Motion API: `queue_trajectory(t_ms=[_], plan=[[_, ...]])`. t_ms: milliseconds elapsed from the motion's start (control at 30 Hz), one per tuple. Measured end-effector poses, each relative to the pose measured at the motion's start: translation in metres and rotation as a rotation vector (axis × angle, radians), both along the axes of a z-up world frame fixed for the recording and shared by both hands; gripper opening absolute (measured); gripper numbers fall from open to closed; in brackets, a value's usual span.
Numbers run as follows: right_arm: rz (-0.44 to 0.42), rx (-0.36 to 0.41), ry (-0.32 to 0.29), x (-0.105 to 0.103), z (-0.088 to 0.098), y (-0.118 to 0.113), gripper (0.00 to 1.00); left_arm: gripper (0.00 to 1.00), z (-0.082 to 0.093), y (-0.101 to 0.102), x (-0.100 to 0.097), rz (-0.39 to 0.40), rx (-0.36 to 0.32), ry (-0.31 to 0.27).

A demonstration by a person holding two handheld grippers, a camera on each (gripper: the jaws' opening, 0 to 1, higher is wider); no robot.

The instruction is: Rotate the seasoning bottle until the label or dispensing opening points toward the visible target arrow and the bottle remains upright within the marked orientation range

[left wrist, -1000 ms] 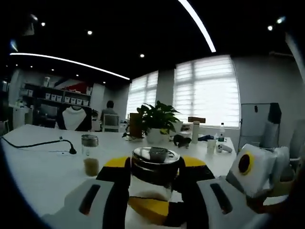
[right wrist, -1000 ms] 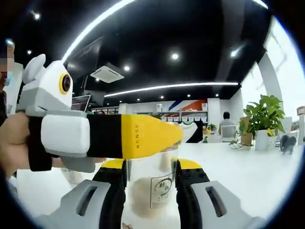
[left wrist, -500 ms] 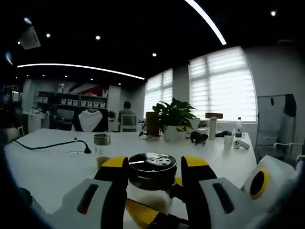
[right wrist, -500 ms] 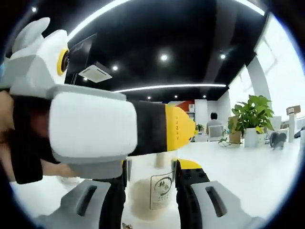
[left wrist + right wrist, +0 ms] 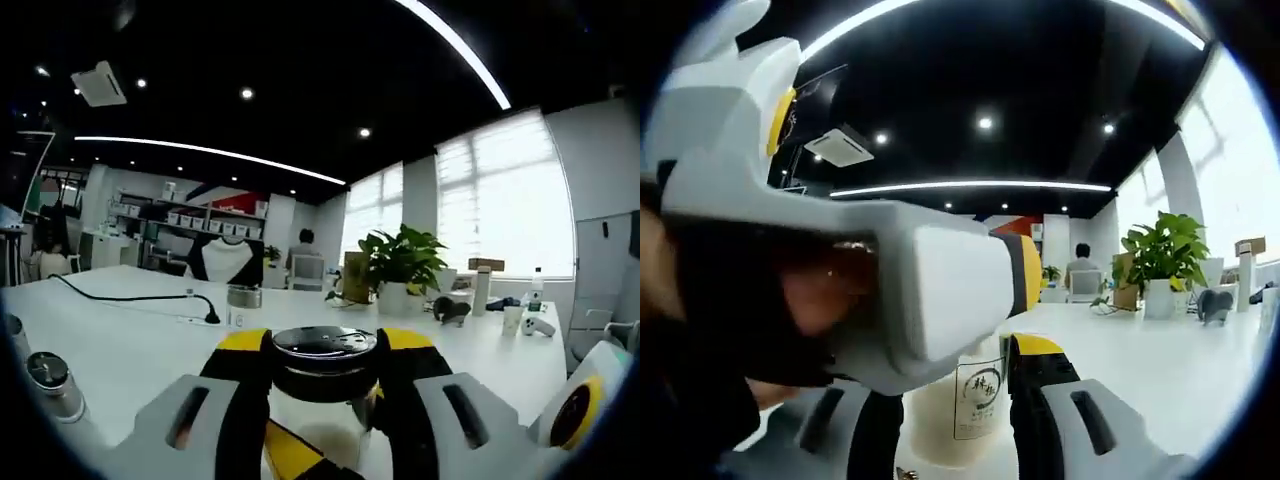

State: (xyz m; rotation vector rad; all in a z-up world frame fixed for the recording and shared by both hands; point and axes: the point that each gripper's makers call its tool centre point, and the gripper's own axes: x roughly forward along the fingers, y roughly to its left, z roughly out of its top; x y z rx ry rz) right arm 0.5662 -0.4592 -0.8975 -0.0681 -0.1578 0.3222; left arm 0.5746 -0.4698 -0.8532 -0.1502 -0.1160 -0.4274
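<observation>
The seasoning bottle [image 5: 965,405] stands upright on the white bench [image 5: 1160,360], long axis vertical, label facing the right gripper [image 5: 958,400]. Both the right gripper's jaws and the left gripper's [image 5: 325,375] jaws clamp it, at 6 o'clock in each view.

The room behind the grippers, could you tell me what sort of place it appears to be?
Most likely an open-plan office or showroom: a long white table with a potted plant, wall shelves of white boxes, blind-covered windows, and a person seated at the far end.
</observation>
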Motion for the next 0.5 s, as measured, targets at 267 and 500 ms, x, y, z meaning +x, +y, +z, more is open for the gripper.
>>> queue_trajectory(t_ms=[267,500], plan=[[0.011,0.009,0.008,-0.001,0.0007,-0.0039,0.37,0.43,0.0015,-0.0015,-0.0003,-0.059,0.005,-0.022],[0.068,0.022,0.034,-0.0026,0.0023,-0.0045,0.36,0.43,0.0027,-0.0068,-0.0011,-0.183,0.081,-0.035]])
